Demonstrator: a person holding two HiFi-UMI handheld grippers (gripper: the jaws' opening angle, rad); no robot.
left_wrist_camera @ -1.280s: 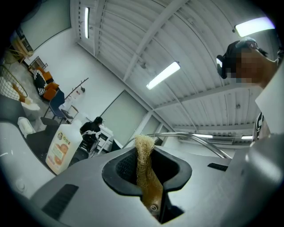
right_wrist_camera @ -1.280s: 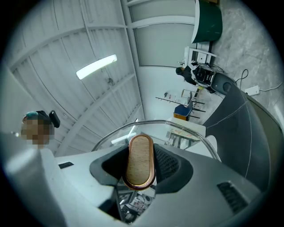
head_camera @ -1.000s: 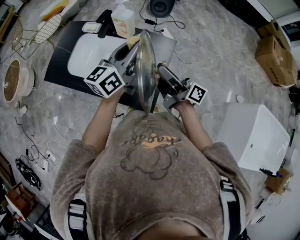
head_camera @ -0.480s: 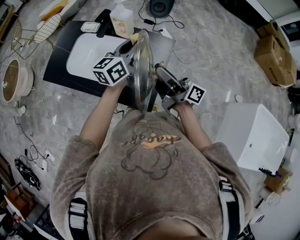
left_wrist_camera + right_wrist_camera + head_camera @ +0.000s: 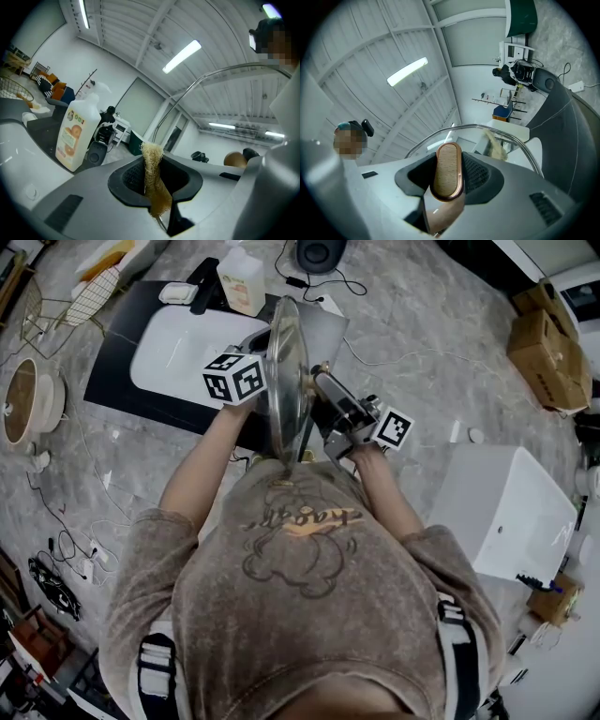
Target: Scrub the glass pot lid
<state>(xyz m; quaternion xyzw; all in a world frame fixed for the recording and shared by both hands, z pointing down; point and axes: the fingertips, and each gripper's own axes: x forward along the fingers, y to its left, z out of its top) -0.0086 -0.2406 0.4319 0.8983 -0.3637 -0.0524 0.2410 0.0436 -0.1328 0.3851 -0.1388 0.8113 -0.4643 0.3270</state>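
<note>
glass pot lid (image 5: 286, 381): it stands on edge in the upper middle of the head view, rim toward you. you hold it up between your two tongs, over the right end of the white sink (image 5: 173, 348).
lid handle (image 5: 447, 171): a wood-faced oval with a copper rim, low in the middle of the right gripper view, with the lid's curved metal rim arching behind it.
right tongs (image 5: 447, 183): clenched on the lid handle, one dark pad against each side. they reach the lid from the right in the head view.
loofah scrubber (image 5: 153, 183): a tan fibrous strip standing upright at the bottom centre of the left gripper view. its tip also shows through the glass in the right gripper view, so it sits at the lid's other face. you cannot tell whether it presses on the glass.
left tongs (image 5: 157, 187): clamped on the loofah scrubber, coming at the lid from the left.
black counter (image 5: 112, 381): it holds the sink, in the upper left of the head view.
bottle (image 5: 242, 282): white with an orange label, upright at the counter's far edge, above the lid in the frame.
white box (image 5: 511, 512): right of centre, well apart from the lid.
cardboard boxes (image 5: 553, 343): upper right corner, on the grey floor (image 5: 422, 315).
</note>
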